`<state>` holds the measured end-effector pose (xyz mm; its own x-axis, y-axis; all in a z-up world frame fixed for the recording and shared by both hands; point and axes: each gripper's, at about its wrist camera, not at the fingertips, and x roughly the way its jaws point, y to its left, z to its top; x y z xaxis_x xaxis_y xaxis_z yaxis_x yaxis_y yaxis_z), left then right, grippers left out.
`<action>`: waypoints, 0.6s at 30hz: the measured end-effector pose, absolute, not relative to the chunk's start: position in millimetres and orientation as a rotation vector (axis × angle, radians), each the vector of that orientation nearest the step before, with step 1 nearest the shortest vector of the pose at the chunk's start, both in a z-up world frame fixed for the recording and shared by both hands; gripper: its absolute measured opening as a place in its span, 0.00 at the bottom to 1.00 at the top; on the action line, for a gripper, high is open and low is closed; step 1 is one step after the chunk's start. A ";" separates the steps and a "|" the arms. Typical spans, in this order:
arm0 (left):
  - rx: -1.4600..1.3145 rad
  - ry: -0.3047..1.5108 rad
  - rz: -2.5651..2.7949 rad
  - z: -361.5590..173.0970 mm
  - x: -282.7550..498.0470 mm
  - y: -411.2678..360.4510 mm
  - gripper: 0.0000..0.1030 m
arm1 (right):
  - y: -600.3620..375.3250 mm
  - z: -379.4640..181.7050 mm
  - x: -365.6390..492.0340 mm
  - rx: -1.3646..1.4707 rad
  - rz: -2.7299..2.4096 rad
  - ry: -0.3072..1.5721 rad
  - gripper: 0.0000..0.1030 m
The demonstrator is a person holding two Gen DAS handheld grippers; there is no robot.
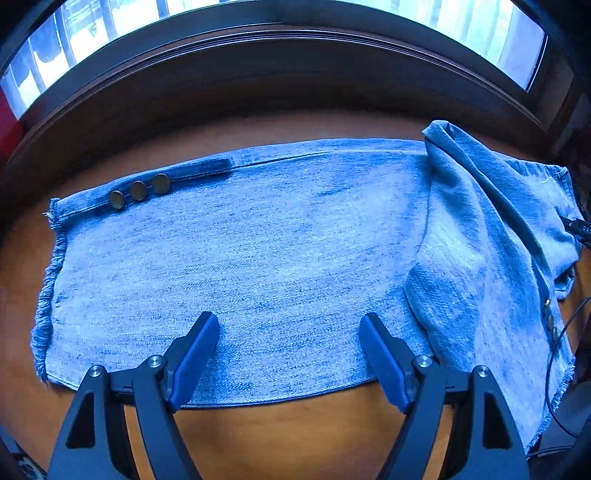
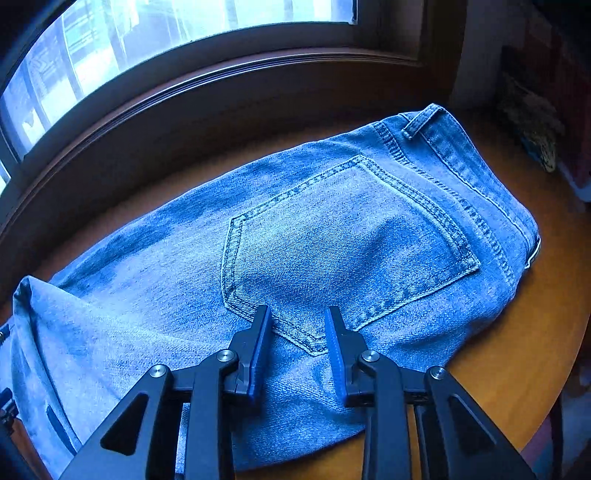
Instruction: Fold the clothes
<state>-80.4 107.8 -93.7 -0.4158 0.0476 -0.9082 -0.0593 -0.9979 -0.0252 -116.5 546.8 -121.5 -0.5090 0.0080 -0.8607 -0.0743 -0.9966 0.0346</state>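
Blue-padded fingers of the left gripper point(image 1: 290, 325) are hanging spread wide over the near edge of a pair of jeans point(image 1: 236, 266), gripping nothing. Across the wooden table point(image 1: 303, 428), the jeans are lying beneath a window point(image 1: 258, 11), one leg spread flat with its frayed hem point(image 1: 46, 295) pointing to the left and three metal buttons point(image 1: 138, 190) showing near the far edge. A doubled-over flap of denim point(image 1: 476, 236) is bunching up on the right side of that view.

Seen from the right wrist, the right gripper point(image 2: 297, 314) is hovering partly parted, grasping nothing, just above the lower corner of a back pocket point(image 2: 343, 251), with the waistband and a belt loop point(image 2: 423, 120) lying toward the table's far right.

Judging by the layout, the folding is sitting midway: a first fold appears made, while the flat leg is awaiting its turn. A next move would likely call for both grippers closing on the near edge and carrying the hem end over toward the waistband, smoothing the bunched flap along the way.
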 end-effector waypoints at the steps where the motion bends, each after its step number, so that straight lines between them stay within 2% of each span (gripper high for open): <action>1: -1.661 -0.008 2.596 -91.4 -77.9 110.1 0.76 | 547.3 -117.6 -113.8 -1.520 2.682 0.073 0.28; 4: -1.633 -0.074 2.628 -81.4 -68.0 112.5 0.76 | 537.6 -90.0 -82.3 -1.442 2.824 0.035 0.31; 6: -1.613 -0.105 2.671 -72.6 -58.2 111.7 0.76 | 526.1 -73.5 -55.9 -1.449 2.983 0.074 0.47; 8: -1.617 -0.126 2.690 -70.0 -51.8 110.7 0.76 | 497.1 -68.2 -40.6 -1.559 3.123 0.068 0.50; 11: -1.622 -0.159 2.718 -66.1 -42.2 109.2 0.76 | 442.0 -74.2 -17.9 -1.738 3.273 -0.137 0.50; 14: -1.632 -0.147 2.711 -65.7 -33.4 89.4 0.76 | 401.1 -96.2 -17.3 -1.767 3.305 -0.466 0.50; 16: -1.634 -0.132 2.701 -65.7 -25.6 84.1 0.76 | 382.6 -110.7 -20.9 -1.806 3.262 -0.582 0.50; 17: -1.631 -0.126 2.698 -65.6 -22.5 79.6 0.76 | 376.3 -117.3 -24.7 -1.850 3.233 -0.594 0.47; 18: -1.626 -0.126 2.694 -65.8 -20.7 77.0 0.76 | 373.7 -118.9 -26.9 -1.884 3.216 -0.575 0.30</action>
<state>-20.7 77.0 -65.8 -0.4667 0.0350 -0.8837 0.0474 -0.9968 -0.0645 -26.9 373.7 -118.9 -0.3570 -0.3646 -0.8600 0.6399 -0.7662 0.0592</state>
